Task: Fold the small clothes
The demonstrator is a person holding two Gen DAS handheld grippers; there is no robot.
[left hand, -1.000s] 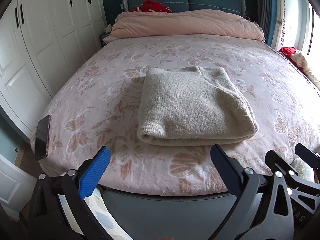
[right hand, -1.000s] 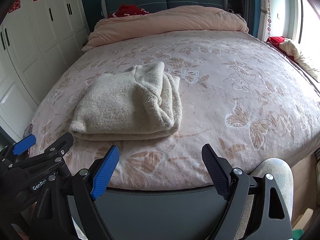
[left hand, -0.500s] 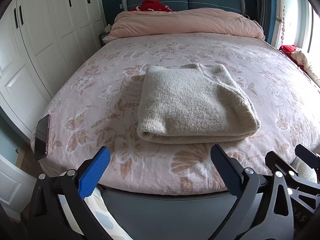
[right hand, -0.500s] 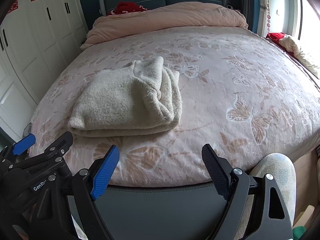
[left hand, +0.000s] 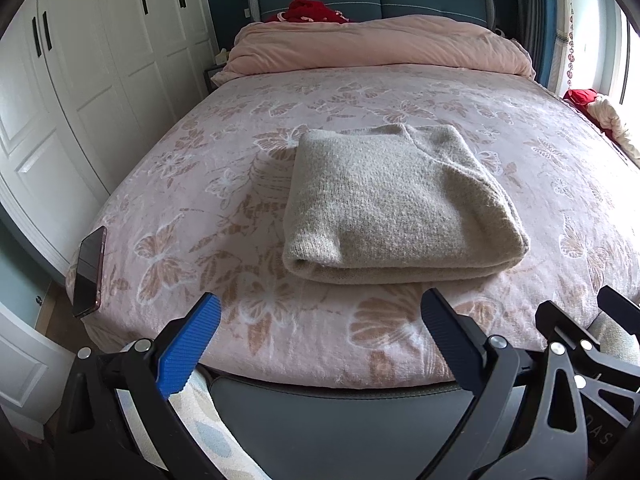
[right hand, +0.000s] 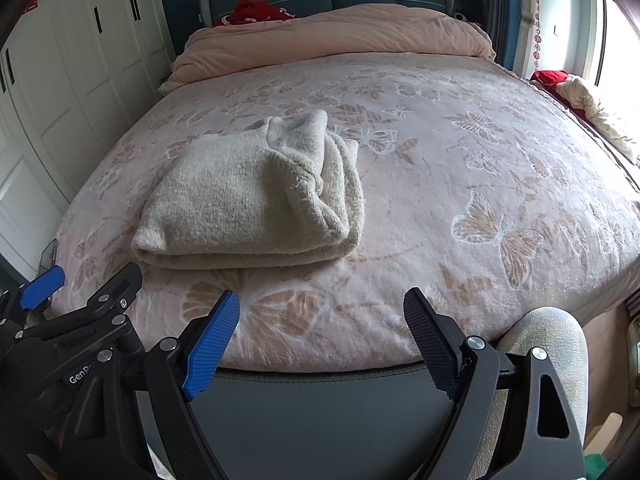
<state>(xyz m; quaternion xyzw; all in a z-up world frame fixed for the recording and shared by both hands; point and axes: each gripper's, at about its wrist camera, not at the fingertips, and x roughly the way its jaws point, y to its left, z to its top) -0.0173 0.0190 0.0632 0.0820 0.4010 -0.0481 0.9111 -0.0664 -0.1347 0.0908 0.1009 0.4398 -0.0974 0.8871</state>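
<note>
A beige knitted sweater (left hand: 396,204) lies folded into a thick rectangle on the pink butterfly-patterned bed cover (left hand: 200,184). In the right wrist view the sweater (right hand: 256,196) sits left of centre, its folded layers bunched at the right side. My left gripper (left hand: 320,320) is open and empty, just short of the sweater's near edge, above the foot of the bed. My right gripper (right hand: 320,320) is open and empty, to the right of the sweater and back from it. The left gripper also shows in the right wrist view (right hand: 40,284) at the far left.
A phone (left hand: 90,272) lies at the bed's near left corner. A rolled pink duvet (left hand: 380,46) and a red item (left hand: 308,10) lie at the headboard. White wardrobes (left hand: 80,80) stand left. Clothes (right hand: 592,112) lie at the right by the window. A knee (right hand: 548,340) shows lower right.
Both grippers have crept slightly closer to the bed. The sweater has not moved and both stay open.
</note>
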